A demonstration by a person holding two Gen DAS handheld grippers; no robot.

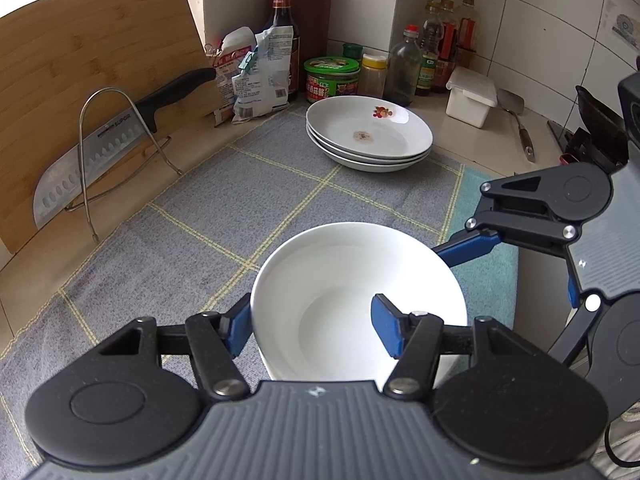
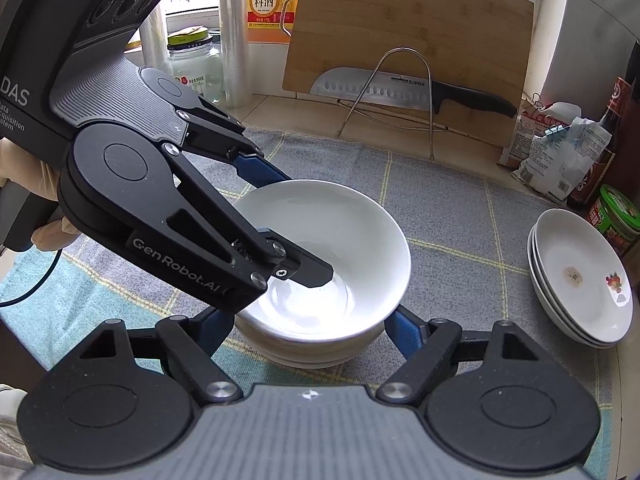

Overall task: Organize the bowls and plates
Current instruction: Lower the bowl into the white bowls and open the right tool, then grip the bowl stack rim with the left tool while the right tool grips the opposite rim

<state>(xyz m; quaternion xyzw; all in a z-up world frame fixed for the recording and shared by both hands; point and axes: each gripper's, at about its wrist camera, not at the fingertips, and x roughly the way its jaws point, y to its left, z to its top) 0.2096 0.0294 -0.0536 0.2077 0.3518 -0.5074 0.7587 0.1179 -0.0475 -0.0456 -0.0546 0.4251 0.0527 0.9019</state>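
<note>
A white bowl tops a stack of white bowls on the grey checked cloth. My left gripper is open, one finger outside the bowl's rim and one inside the bowl, astride the wall. It shows from the side in the right wrist view. My right gripper is open, its blue fingers on either side of the bowl stack low down. A stack of three white plates with a small flower print stands farther back; it also shows in the right wrist view.
A bamboo cutting board and a cleaver lean in a wire rack at the left. Sauce bottles, jars, packets and a white box line the tiled back wall. A spatula lies on the counter.
</note>
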